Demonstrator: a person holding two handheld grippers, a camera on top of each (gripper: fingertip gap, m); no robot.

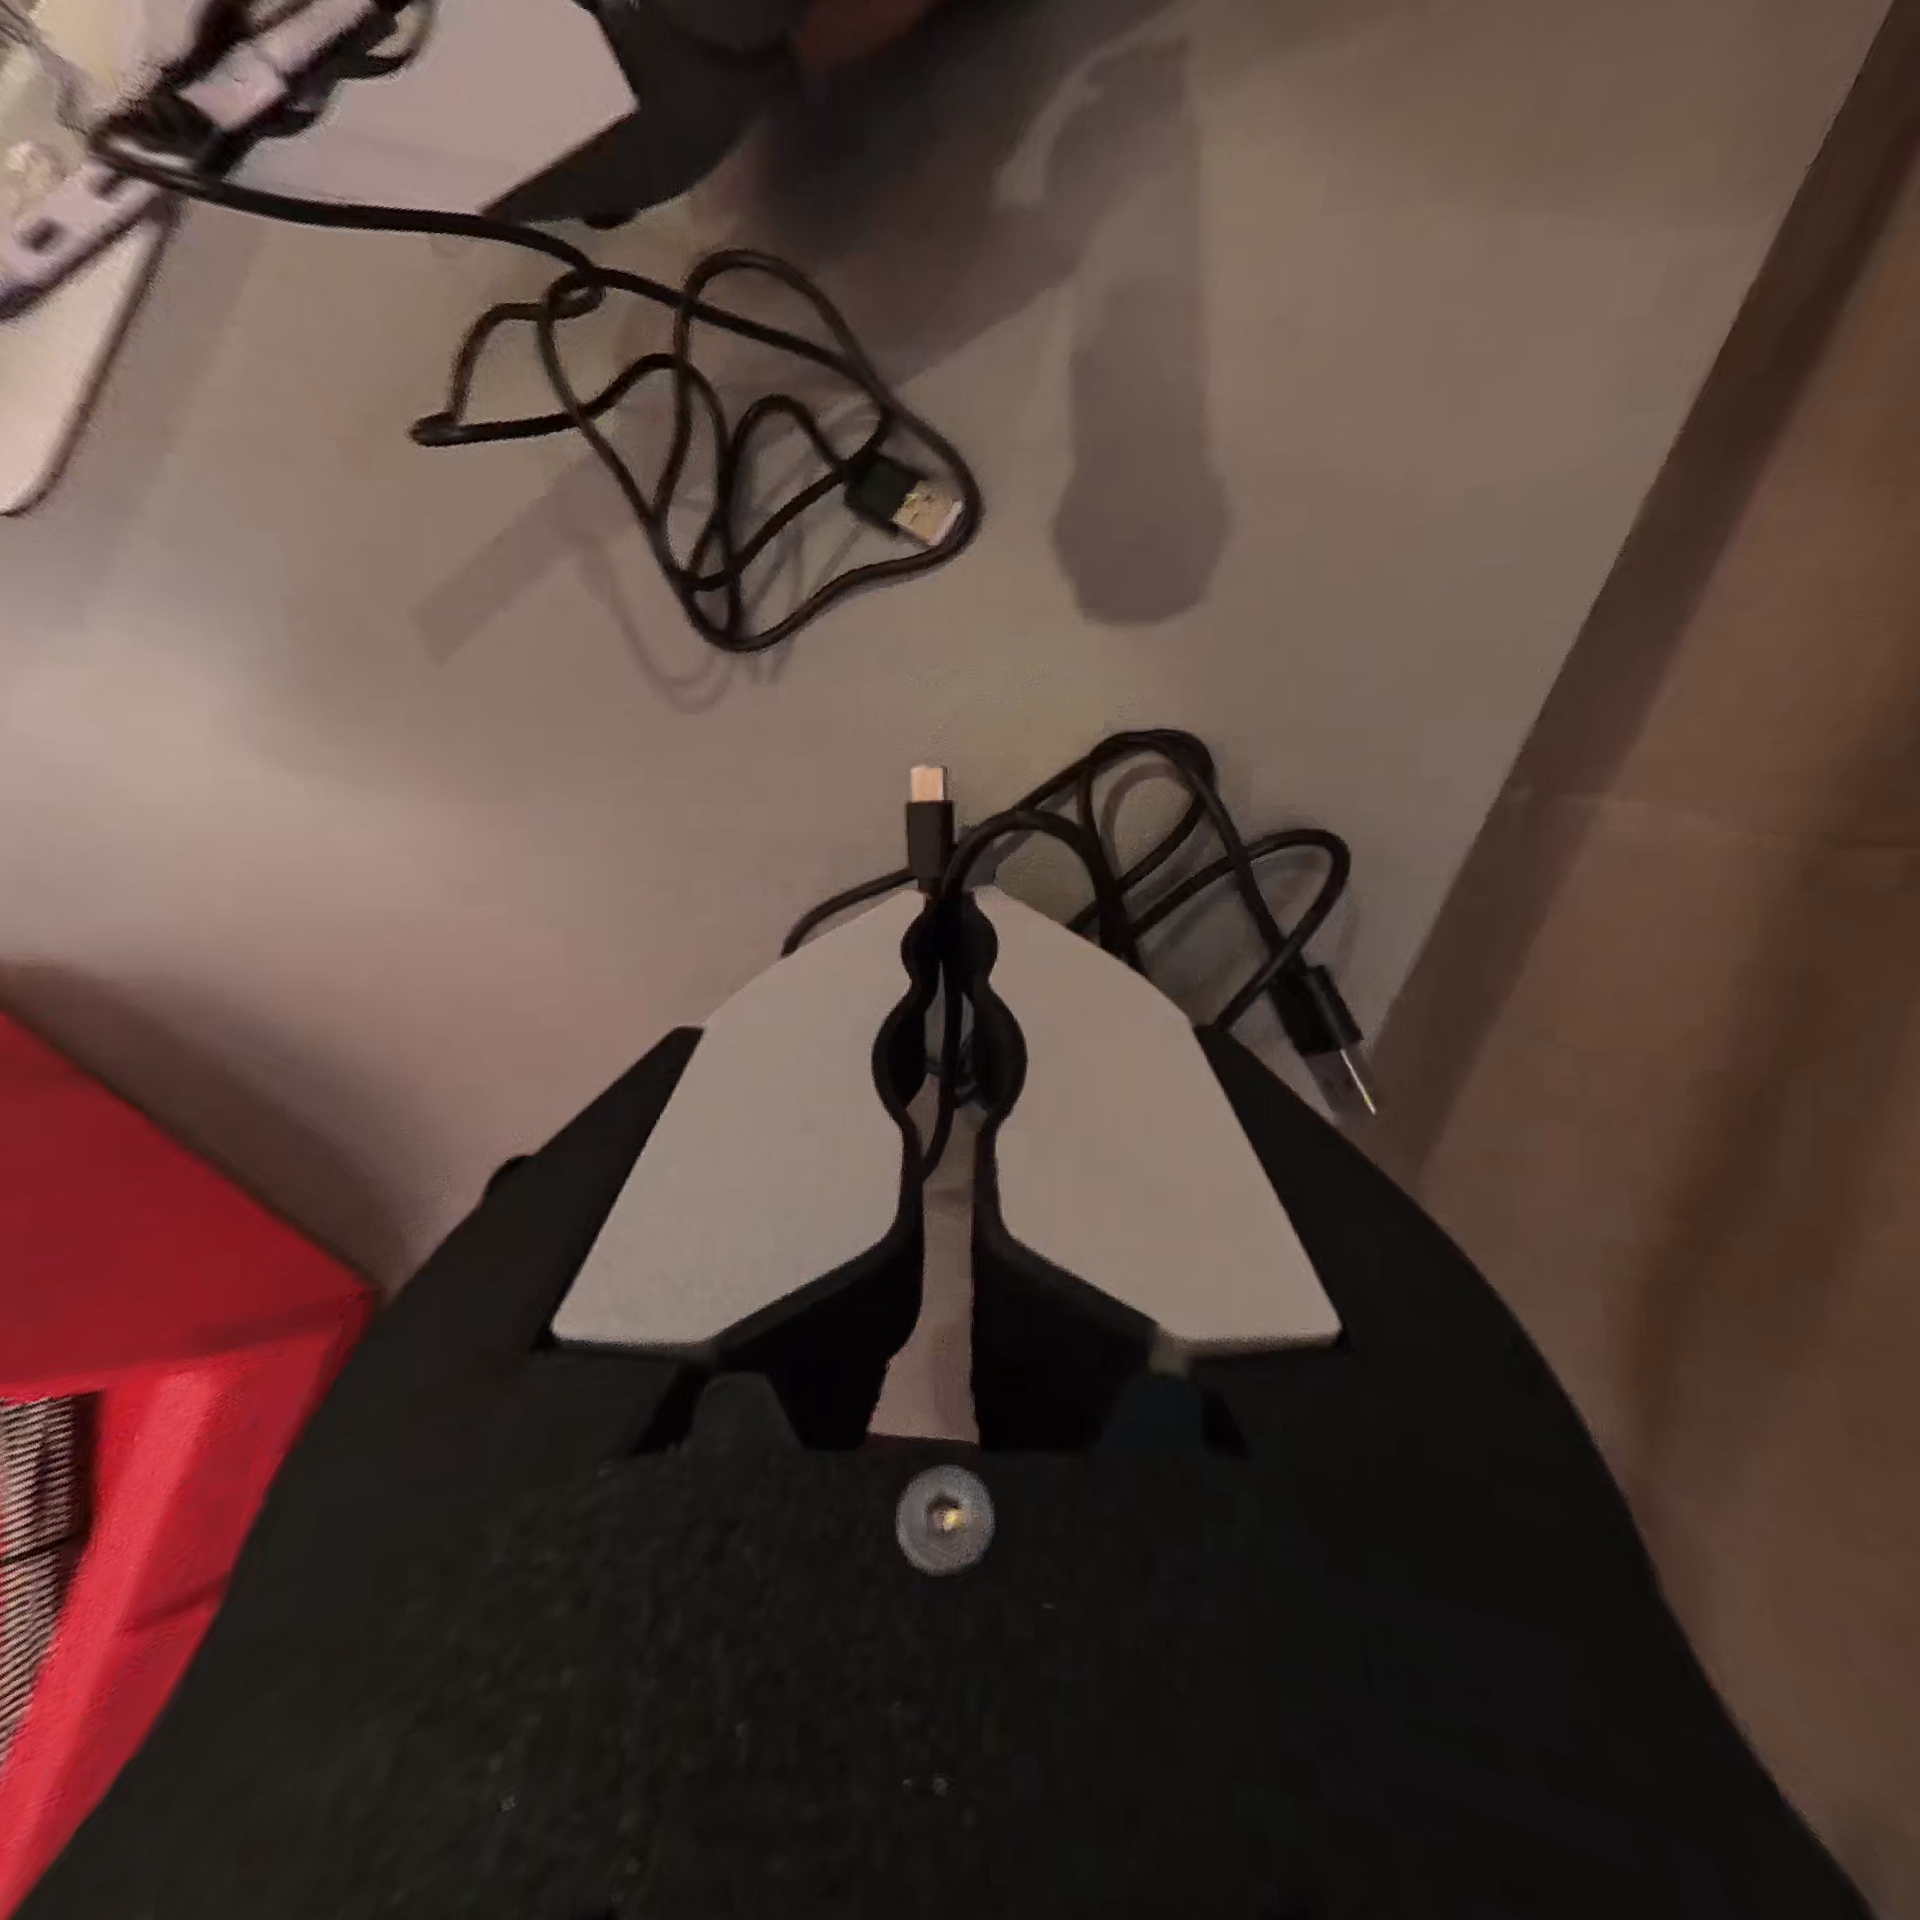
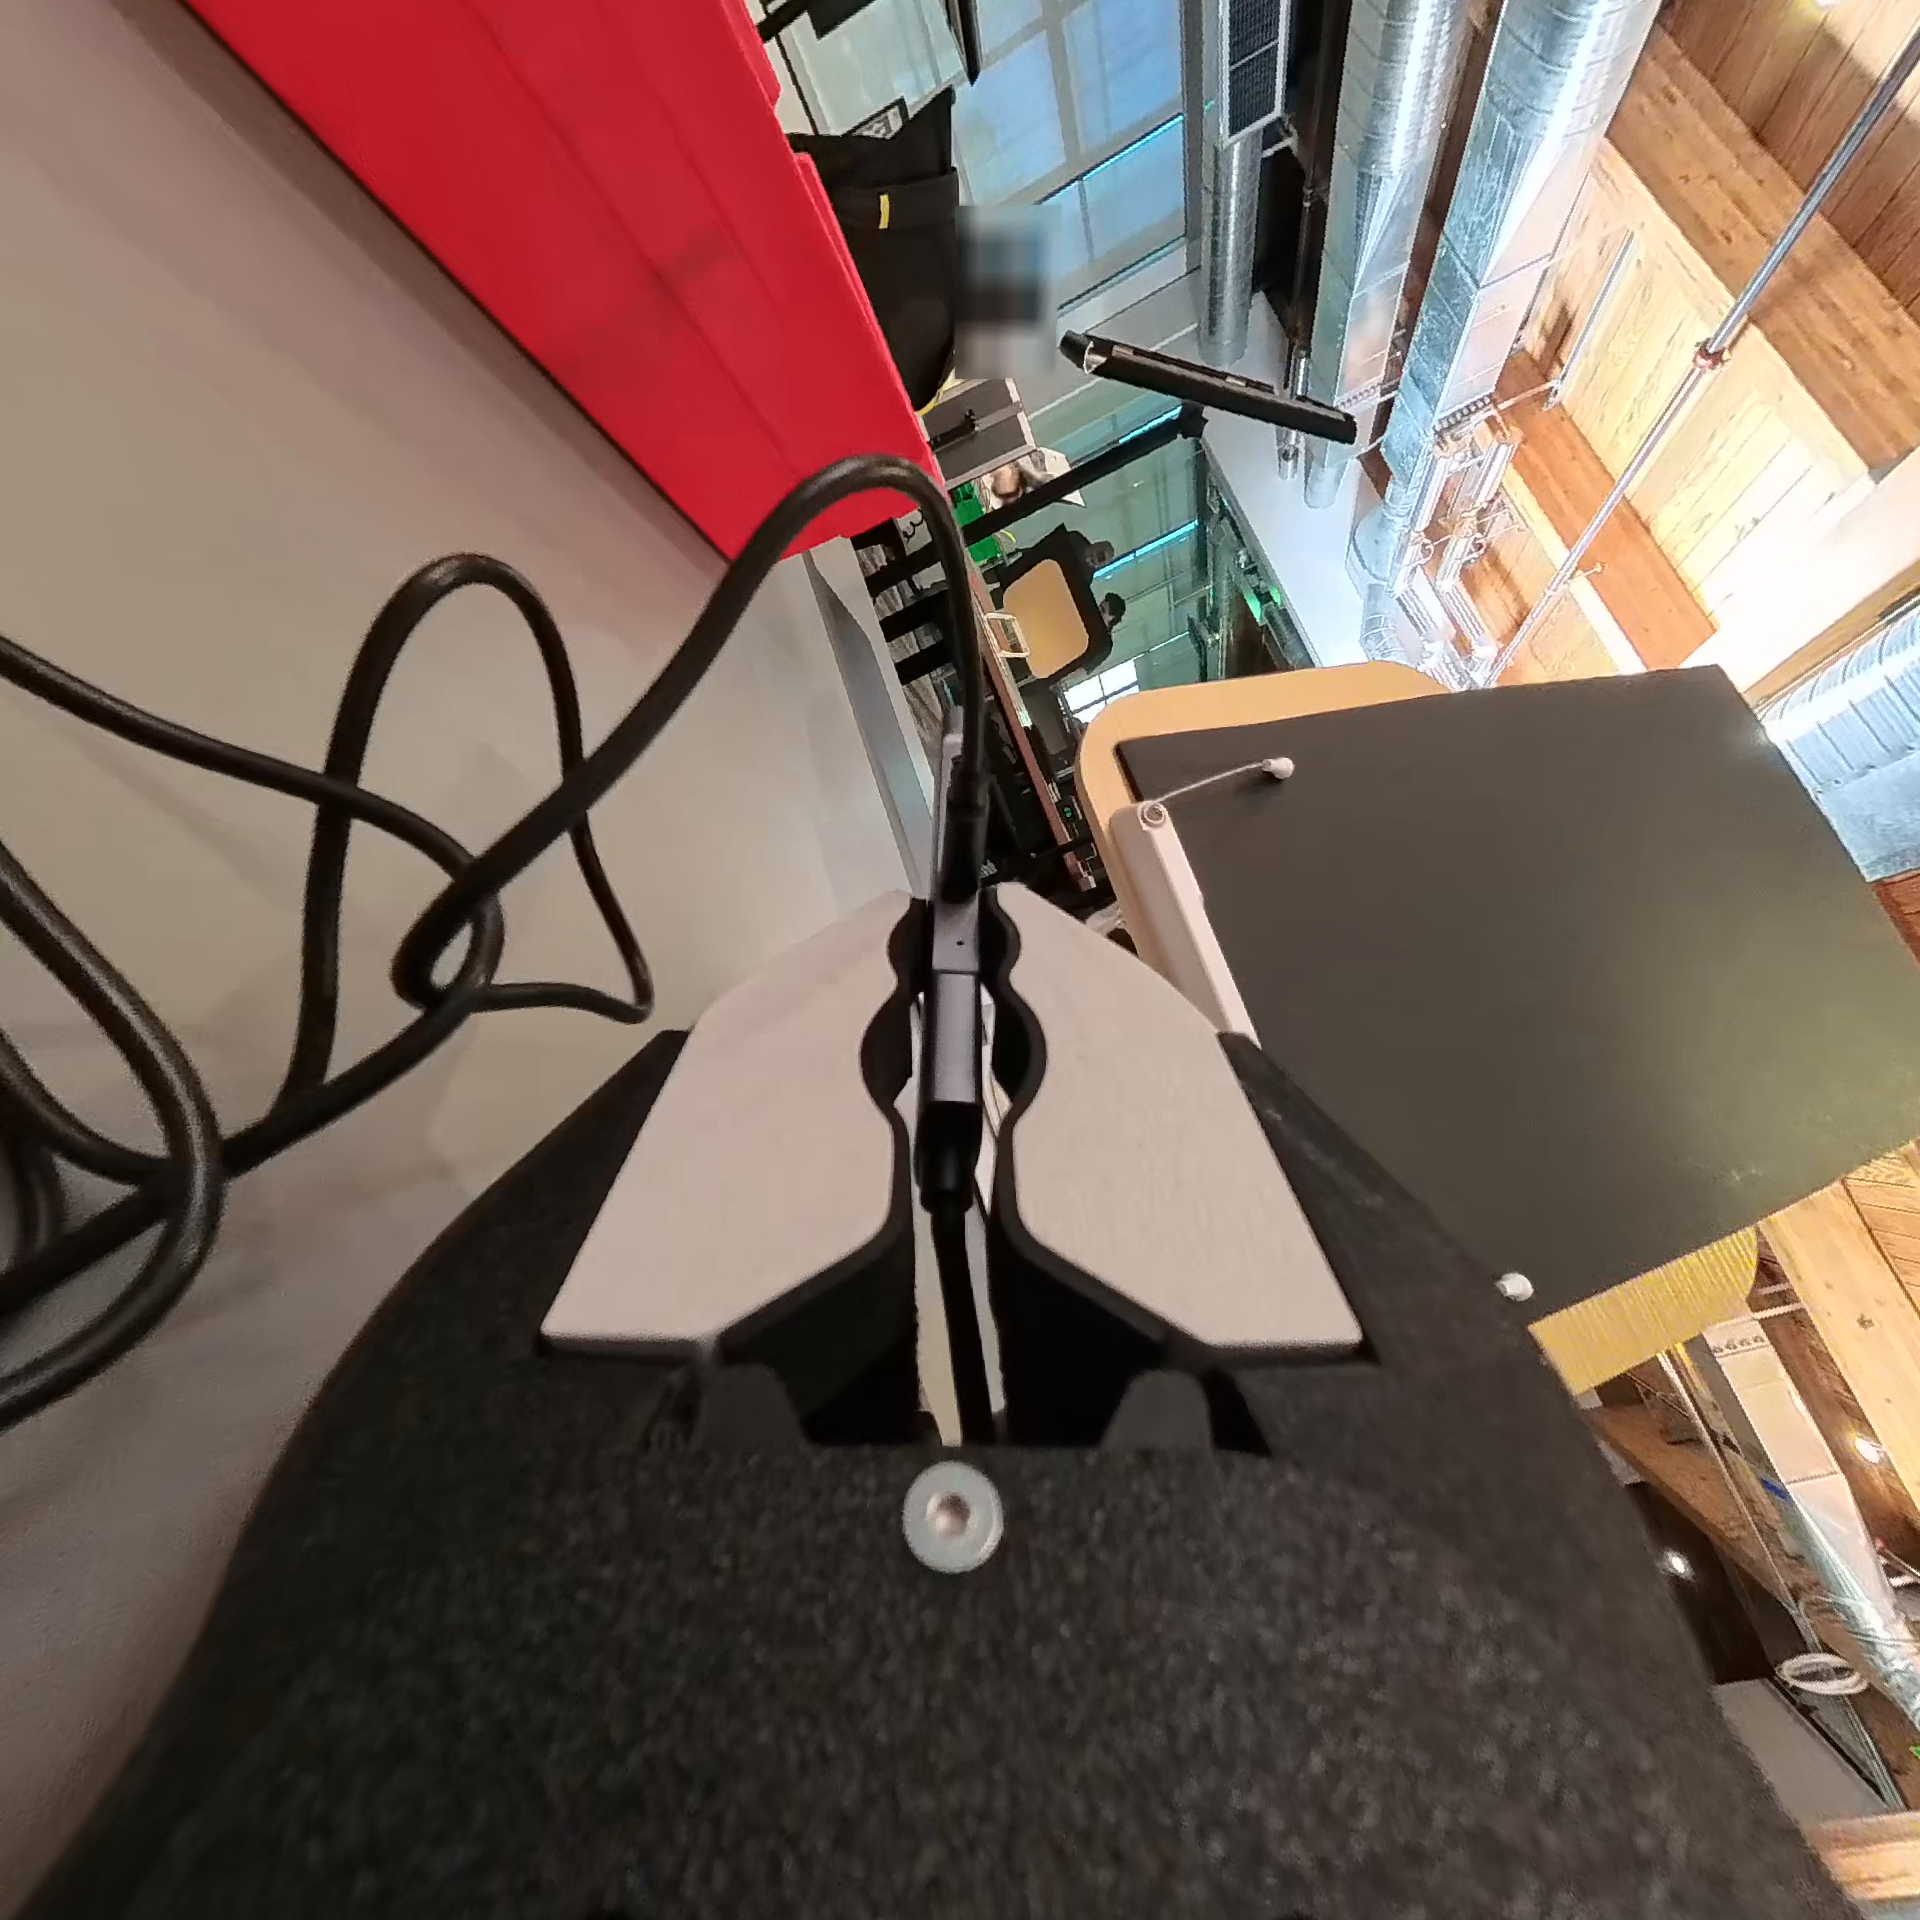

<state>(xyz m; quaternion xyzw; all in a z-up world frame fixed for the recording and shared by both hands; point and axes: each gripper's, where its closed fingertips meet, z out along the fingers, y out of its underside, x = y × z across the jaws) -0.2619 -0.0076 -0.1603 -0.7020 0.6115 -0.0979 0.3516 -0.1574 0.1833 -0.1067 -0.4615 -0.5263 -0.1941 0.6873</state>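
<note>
In the left wrist view, a blurred white power strip [image 1: 62, 208] sat at the top-left corner, cut off by the edge, with a thick black lead [image 1: 343, 213] running from it over the pale grey worktop [image 1: 312, 727]; what lay behind it was too smeared to make out. A red box-like block [image 1: 125, 1226] showed at the lower left, its inside hidden. Further right lay a loose black cable coil with a flat metal plug [image 1: 790, 457]. The left gripper [image 1: 940, 904] had its grey fingers [image 1: 769, 1122] clenched on a thin black cable with a small silver plug [image 1: 928, 821], the plug standing out just past the fingertips; the rest of that cable lay heaped just right of the fingers. In the right wrist view, tangled black cable loops [image 2: 343, 831] lay on the worktop at the left, below a red panel [image 2: 582, 239]. The right gripper [image 2: 956, 914] gripped a slim grey adapter with black cable ends [image 2: 951, 1039] between its fingers [image 2: 748, 1143]. A black board [image 2: 1507, 987] stood right.
</note>
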